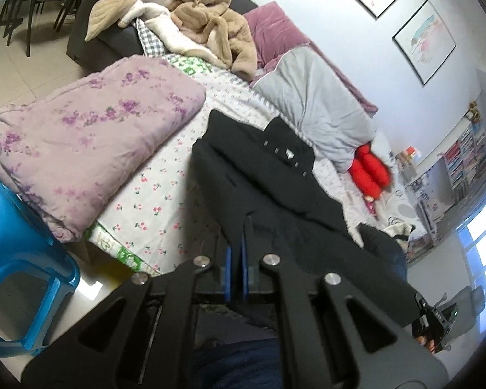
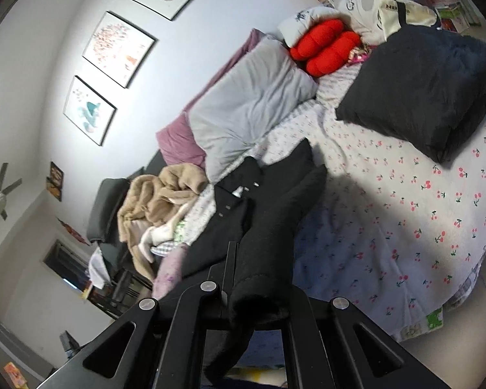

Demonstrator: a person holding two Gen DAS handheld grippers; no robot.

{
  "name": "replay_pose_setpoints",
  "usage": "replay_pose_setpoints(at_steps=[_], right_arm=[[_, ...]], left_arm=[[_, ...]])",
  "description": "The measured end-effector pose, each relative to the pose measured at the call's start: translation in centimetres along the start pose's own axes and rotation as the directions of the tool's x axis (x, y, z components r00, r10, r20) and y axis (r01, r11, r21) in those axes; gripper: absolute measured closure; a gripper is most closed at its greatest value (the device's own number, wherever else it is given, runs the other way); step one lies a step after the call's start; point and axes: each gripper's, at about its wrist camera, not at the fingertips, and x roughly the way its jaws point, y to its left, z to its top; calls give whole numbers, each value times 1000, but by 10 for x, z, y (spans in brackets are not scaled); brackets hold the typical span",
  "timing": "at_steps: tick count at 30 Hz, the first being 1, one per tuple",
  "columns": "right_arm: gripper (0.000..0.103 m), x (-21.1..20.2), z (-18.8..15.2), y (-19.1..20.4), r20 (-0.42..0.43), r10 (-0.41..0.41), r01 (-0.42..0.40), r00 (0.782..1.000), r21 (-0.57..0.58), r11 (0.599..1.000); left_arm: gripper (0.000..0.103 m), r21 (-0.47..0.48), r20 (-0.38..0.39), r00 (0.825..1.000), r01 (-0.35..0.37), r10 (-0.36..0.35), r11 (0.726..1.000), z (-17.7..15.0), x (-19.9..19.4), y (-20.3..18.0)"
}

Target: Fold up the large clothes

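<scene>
A black buttoned coat (image 1: 275,188) lies lengthwise on the cherry-print bed sheet (image 1: 152,201), its near end lifted off the bed. In the left wrist view my left gripper (image 1: 237,246) is shut on the coat's near edge, the cloth pinched between its blue pads. In the right wrist view my right gripper (image 2: 231,259) is shut on another part of the coat (image 2: 275,214). A sleeve end droops over its right finger and hides that fingertip. The collar end with the buttons rests near the grey pillow (image 2: 249,103).
A folded lilac floral quilt (image 1: 90,142) lies left of the coat, with a blue plastic stool (image 1: 19,253) beside the bed. A beige robe pile (image 1: 197,9) sits at the far end. A dark cushion (image 2: 421,94) and a red plush (image 2: 327,45) lie to the right.
</scene>
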Motion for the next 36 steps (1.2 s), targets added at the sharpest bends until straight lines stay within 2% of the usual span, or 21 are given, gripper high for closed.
replay_pose_setpoints(at_steps=[8, 10, 13, 16, 21, 23, 27, 30, 33, 34, 36], right_arm=[[99, -66, 6, 30, 103, 79, -78, 992, -17, 997], [99, -82, 4, 37, 121, 100, -98, 988, -22, 995], [99, -104, -2, 44, 140, 116, -113, 983, -29, 993], [99, -110, -6, 45, 144, 85, -82, 986, -28, 996], [99, -74, 7, 36, 109, 60, -62, 992, 9, 998], [99, -57, 15, 35, 105, 60, -60, 993, 5, 998], [98, 5, 49, 26, 99, 40, -44, 994, 30, 999], [97, 67, 71, 13, 80, -52, 48, 995, 41, 998], [90, 138, 83, -13, 10, -172, 171, 985, 55, 984], [82, 162, 85, -28, -36, -219, 221, 975, 68, 973], [79, 199, 86, -57, -127, -287, 299, 949, 91, 950]], left_arm=[[97, 7, 109, 991, 71, -72, 997, 18, -63, -17], [97, 17, 112, 989, 96, -98, 995, 16, -80, -23], [97, 52, 115, 988, 94, -99, 994, 9, -98, -28], [97, 51, 106, 991, 82, -87, 995, 13, -93, -26], [97, -49, 53, 996, 71, -69, 996, 38, -46, -9], [97, -58, 46, 998, 48, -46, 997, 52, -26, -9], [97, -50, 29, 999, -18, 19, 999, 89, 30, -24], [96, -25, -14, 996, -87, 87, 996, 116, 95, -32], [93, 7, -140, 980, -146, 145, 989, 136, 184, -30], [89, 13, -182, 971, -155, 154, 988, 137, 205, -26], [74, -6, -295, 944, -156, 147, 988, 138, 251, -11]])
